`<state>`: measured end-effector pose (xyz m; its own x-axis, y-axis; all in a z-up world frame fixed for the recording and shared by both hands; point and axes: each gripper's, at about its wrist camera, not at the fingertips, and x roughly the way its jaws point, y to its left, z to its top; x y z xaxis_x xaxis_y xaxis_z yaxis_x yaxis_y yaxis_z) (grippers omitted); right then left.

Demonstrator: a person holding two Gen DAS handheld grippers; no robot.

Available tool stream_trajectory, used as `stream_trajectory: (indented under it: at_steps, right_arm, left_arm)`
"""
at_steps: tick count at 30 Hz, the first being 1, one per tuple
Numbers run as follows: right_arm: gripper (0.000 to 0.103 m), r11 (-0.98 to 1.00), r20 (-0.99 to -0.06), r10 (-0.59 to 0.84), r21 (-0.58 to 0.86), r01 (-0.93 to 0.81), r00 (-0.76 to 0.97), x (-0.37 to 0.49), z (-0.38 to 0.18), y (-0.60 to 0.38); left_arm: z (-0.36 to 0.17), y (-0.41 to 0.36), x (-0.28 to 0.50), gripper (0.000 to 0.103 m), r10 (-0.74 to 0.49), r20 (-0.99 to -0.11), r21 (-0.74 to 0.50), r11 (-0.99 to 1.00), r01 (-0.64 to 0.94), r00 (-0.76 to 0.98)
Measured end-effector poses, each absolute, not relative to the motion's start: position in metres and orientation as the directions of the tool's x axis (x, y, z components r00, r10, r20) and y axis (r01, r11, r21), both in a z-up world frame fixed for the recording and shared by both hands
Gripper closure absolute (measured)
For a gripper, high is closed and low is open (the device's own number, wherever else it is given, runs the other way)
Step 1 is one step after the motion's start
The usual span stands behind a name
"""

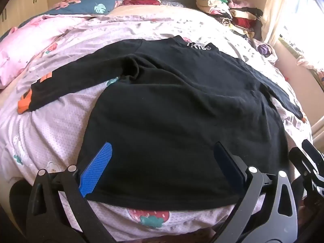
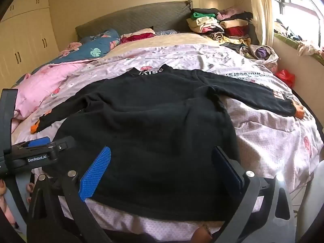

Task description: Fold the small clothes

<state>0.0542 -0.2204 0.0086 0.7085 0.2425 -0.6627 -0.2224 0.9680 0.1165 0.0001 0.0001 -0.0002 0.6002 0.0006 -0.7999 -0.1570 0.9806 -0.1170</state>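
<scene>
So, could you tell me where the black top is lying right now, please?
The black top lies spread flat on the pink bedspread, collar toward the headboard, its hem just ahead of both open claws.

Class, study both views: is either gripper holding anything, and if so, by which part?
Nothing is held. The left gripper and right gripper are both open above the hem end of the black sweater, spread on the bed.

I see the black top (image 1: 182, 105) as matt, slightly fuzzy knit cloth. In the lower part of each frame, my left gripper (image 1: 163, 158) and right gripper (image 2: 162, 160) show blue ribbed plastic pads (image 1: 97, 168) on matt black plastic arms with shiny metal pins. The pink bedcover (image 1: 56, 125) is thin, crinkled, finely dotted cloth. The headboard (image 2: 131, 18), upper centre, looks quilted grey fabric.
</scene>
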Motion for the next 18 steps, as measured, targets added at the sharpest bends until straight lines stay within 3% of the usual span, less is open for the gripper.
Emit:
stream_trajectory:
  at_steps: [18]
  right_arm:
    - [0.004, 0.966, -0.666, 0.249, 0.123, -0.226, 0.703, 0.0496, 0.0086, -0.2179]
  left_arm:
    - [0.0052, 0.0008, -0.0017, 0.009, 0.011, -0.791, -0.107, 0.982, -0.156, 0.612]
